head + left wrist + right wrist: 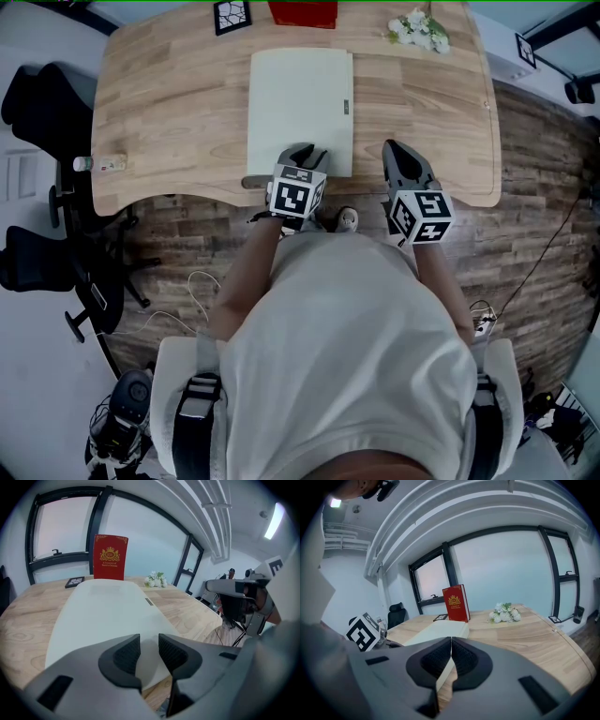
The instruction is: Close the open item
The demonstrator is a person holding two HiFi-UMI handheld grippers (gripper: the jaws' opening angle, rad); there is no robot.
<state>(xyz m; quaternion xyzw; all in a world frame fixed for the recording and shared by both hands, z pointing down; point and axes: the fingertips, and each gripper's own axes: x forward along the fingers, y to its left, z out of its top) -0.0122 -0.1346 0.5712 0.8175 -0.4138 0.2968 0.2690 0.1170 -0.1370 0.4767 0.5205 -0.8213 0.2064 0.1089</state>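
Left gripper (149, 651) jaws partly apart, nothing clamped, over near edge of cream binder (300, 94). Right gripper (451, 656) jaws together, empty, just right of binder's near corner. Binder flat, cover down, mid wooden table (169, 112). Red book (302, 13), white flowers (419, 30) at far edge.

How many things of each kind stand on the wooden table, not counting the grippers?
Pale flat case: 1
Red book: 1
White flower bunch: 1
Black marker tile: 1
Small item at the left edge, too small to name: 1
Total: 5
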